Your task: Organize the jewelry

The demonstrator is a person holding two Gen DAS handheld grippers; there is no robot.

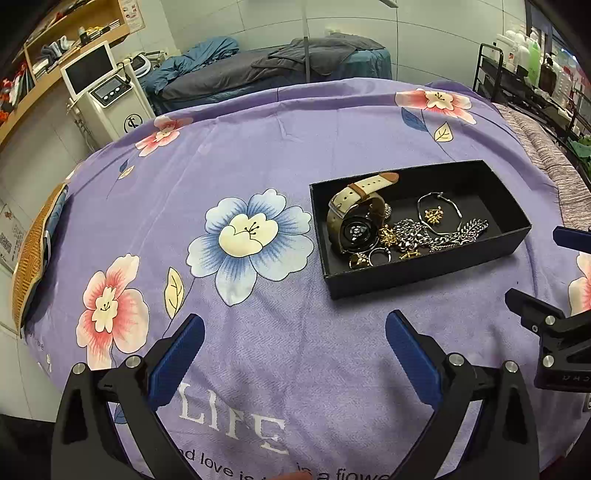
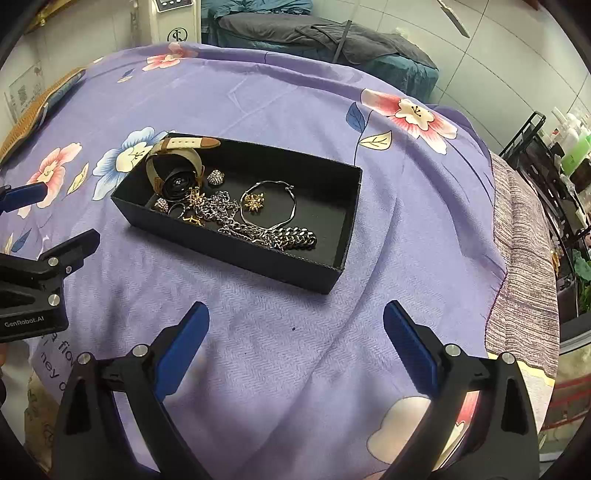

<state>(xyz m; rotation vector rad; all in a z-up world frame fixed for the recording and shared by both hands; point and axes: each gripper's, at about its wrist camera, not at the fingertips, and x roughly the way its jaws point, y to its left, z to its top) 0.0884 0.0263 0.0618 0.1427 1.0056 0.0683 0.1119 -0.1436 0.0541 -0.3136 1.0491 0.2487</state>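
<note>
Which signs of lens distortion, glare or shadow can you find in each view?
Left wrist view: the purple floral cloth bulges into a dome, corners go dark, metal jewelry glints in the black tray. Right wrist view: same curved edges and dark corners, soft shadow between the open right gripper fingers.

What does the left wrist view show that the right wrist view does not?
Only the left wrist view shows the wall shelf and the machine's screen. Only the right wrist view shows the "GenRobot.AI" label on the left gripper. Both share the black box of jewelry, the watch, the purple floral cloth, and open grippers.
</note>
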